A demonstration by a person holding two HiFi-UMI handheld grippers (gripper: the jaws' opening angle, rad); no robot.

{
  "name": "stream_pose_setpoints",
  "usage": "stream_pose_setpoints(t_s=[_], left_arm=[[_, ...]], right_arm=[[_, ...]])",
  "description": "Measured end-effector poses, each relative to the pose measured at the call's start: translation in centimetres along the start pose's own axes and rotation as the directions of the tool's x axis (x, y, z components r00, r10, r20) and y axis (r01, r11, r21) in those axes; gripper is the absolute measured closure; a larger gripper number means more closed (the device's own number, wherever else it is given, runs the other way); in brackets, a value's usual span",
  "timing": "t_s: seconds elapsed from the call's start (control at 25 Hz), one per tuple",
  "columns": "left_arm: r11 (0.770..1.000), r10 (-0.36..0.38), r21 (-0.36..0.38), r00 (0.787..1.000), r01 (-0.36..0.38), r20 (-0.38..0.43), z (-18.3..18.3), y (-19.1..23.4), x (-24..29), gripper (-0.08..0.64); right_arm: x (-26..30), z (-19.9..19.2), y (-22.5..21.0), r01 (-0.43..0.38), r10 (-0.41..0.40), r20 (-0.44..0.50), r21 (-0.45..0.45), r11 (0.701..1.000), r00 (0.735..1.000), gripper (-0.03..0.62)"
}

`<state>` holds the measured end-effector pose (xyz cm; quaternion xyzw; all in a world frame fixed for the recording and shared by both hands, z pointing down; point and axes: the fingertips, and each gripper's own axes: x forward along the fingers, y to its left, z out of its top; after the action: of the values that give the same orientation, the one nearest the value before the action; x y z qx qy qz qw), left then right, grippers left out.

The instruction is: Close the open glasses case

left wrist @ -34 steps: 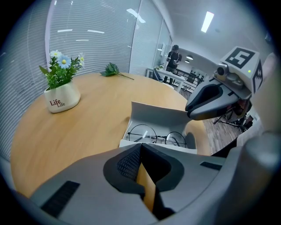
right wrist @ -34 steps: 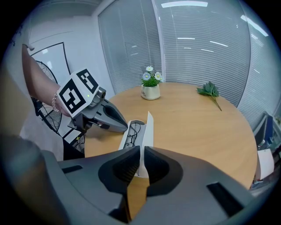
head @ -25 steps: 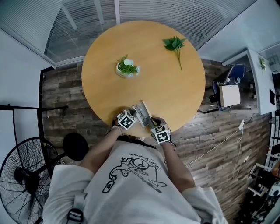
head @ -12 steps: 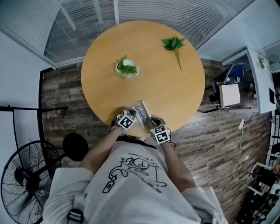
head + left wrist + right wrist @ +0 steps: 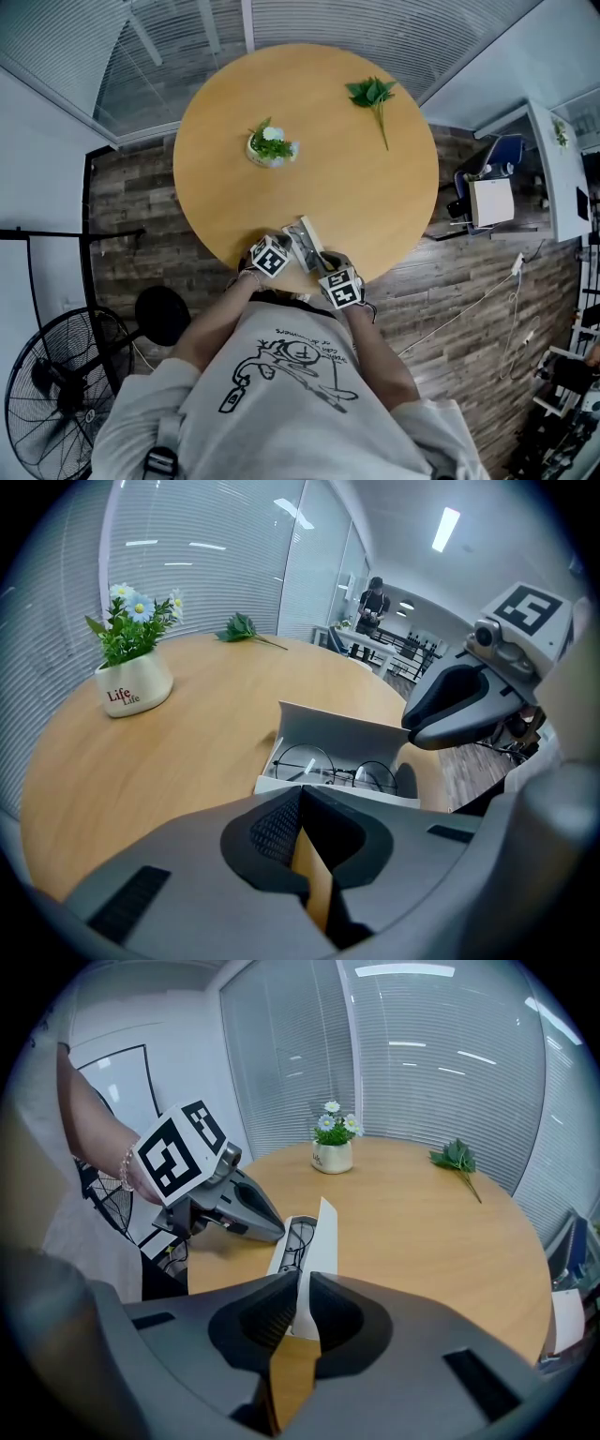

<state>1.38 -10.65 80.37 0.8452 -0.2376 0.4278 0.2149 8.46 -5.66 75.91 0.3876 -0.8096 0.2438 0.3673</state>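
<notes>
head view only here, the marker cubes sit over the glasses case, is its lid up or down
Observer: Up. In the left gripper view, the glasses case has its lid standing upright.
Operator: anything inside it
Observer: Yes, round wire-rimmed glasses lie in the base.
Operator: left tongs holding anything
Observer: No. The left gripper has its tongs shut with nothing between them.

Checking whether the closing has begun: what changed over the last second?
The right gripper edged slightly to the left, toward the case. No taking hold or letting go shows. The left gripper, the raised lid, the pot and the sprig stayed put.
</notes>
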Motion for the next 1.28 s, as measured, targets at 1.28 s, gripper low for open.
stream_pose_setpoints(t_s=[1.28], left_arm=[[1.000, -0.019, -0.002, 1.000, 0.019, -0.009, -0.3, 0.1, 0.0, 0.540]], right_arm=[[0.8, 0.1, 2.8, 0.015, -0.019, -0.038, -0.095, 0.995, 0.999, 0.529]])
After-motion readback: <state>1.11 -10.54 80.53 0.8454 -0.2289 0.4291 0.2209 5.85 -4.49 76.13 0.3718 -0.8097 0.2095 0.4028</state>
